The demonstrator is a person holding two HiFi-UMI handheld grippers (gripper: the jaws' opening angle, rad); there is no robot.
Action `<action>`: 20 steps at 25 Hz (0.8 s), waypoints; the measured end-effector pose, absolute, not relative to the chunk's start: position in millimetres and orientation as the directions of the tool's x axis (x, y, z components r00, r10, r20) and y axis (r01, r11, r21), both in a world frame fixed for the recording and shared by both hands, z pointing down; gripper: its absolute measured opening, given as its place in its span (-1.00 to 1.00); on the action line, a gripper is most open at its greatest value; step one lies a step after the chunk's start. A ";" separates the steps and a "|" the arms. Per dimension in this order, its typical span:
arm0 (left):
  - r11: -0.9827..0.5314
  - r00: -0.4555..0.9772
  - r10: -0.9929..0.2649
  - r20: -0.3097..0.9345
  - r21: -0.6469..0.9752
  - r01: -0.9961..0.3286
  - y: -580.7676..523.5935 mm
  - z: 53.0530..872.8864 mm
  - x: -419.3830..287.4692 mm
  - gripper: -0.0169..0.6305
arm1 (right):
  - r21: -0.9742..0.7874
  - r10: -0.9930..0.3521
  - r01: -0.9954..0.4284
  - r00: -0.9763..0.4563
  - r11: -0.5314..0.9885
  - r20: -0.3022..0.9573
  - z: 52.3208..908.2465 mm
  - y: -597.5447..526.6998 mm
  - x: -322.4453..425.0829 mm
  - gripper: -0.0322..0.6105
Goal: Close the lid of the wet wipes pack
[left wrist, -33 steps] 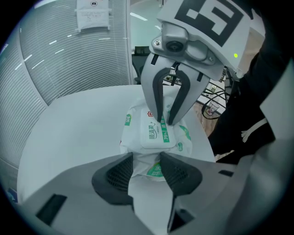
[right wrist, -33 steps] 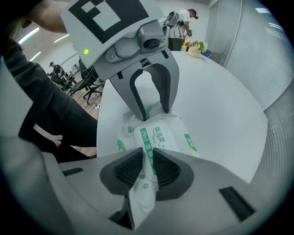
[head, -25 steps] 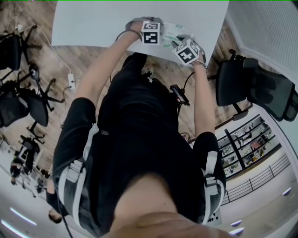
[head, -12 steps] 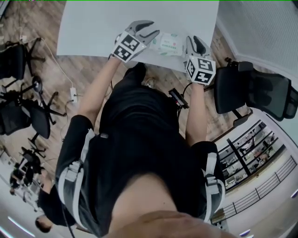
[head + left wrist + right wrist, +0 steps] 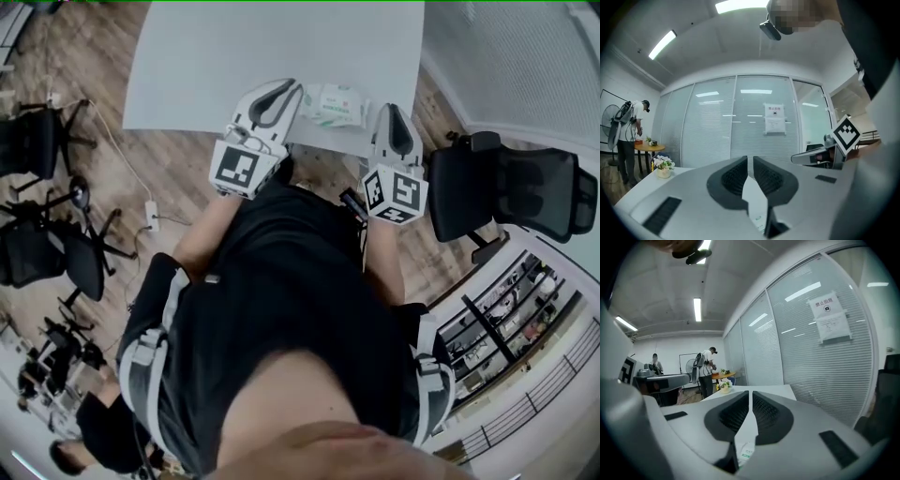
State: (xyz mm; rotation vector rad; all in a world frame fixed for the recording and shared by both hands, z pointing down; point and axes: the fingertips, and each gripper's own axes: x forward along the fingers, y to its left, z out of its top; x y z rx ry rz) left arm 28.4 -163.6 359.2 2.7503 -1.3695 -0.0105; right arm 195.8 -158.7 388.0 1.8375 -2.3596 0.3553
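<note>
The wet wipes pack (image 5: pixel 333 104), white with green print, lies flat near the front edge of the white table (image 5: pixel 234 56). It is too small here to tell how its lid stands. My left gripper (image 5: pixel 292 87) is held up to the left of the pack and my right gripper (image 5: pixel 392 109) to its right, both well above it and touching nothing. The jaws of both have just been closing, with nothing between them. In the left gripper view the left gripper (image 5: pixel 750 157) points level at a glass wall. The right gripper (image 5: pixel 750 392) shows only a thin slit.
A black office chair (image 5: pixel 506 187) stands right of the table and more chairs (image 5: pixel 47 141) stand on the wooden floor at left, by a cable and power strip (image 5: pixel 150 214). A glass partition (image 5: pixel 754 126) is ahead. A person (image 5: pixel 708 371) stands by a round table far off.
Both grippers have lifted off the wet wipes pack toward the camera and turned from pointing down to level. Their jaws have narrowed. The pack stays on the table.
</note>
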 end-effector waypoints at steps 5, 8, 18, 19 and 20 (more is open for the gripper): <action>-0.580 0.583 -0.812 0.024 0.074 -0.811 -154.9 358.6 23.3 -0.78 | -0.132 -0.933 -0.968 -0.244 0.215 0.265 390.8 -134.8 198.8 -0.83; -0.576 0.579 -0.815 0.018 0.084 -0.813 -155.0 358.1 23.1 -0.78 | -0.116 -0.932 -0.970 -0.239 0.215 0.273 393.1 -131.4 199.6 -0.83; -0.580 0.582 -0.813 0.000 0.078 -0.811 -147.3 352.1 24.2 -0.78 | -0.116 -0.937 -0.969 -0.242 0.219 0.253 384.2 -129.5 198.9 -0.83; -0.579 0.581 -0.814 0.001 0.078 -0.812 -147.3 352.2 23.2 -0.78 | -0.115 -0.937 -0.969 -0.242 0.219 0.252 383.7 -129.7 198.3 -0.83; -0.578 0.580 -0.815 0.002 0.077 -0.812 -147.4 352.2 22.1 -0.78 | -0.113 -0.937 -0.969 -0.242 0.220 0.252 383.2 -130.0 197.5 -0.83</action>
